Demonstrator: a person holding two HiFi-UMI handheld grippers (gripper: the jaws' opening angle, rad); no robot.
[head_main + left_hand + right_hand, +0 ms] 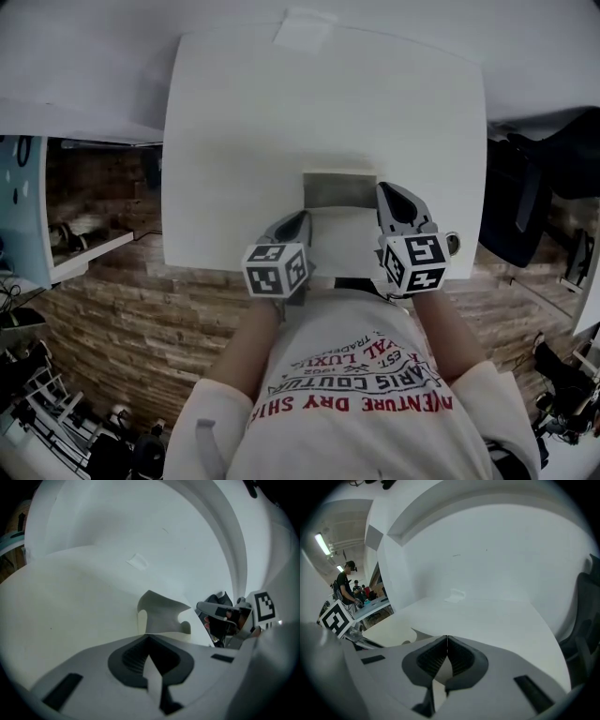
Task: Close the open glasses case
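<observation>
From above, the glasses case (339, 220) lies open near the front edge of the table (234, 131), between the left gripper (296, 225) and the right gripper (394, 202). Only the left gripper view shows its raised lid from the side; the right gripper view catches just a corner. Both pairs of jaws are pressed tip to tip, holding nothing

This looks like a shared office or lab workroom. A plain white counter (234, 122) stands on a wood-plank floor (131, 319) with a dark office chair (539, 197) just beside it. The walls are bare white, strip lights (321, 543) run overhead, and across the room a person (344, 585) stands at another long table (372, 606).
</observation>
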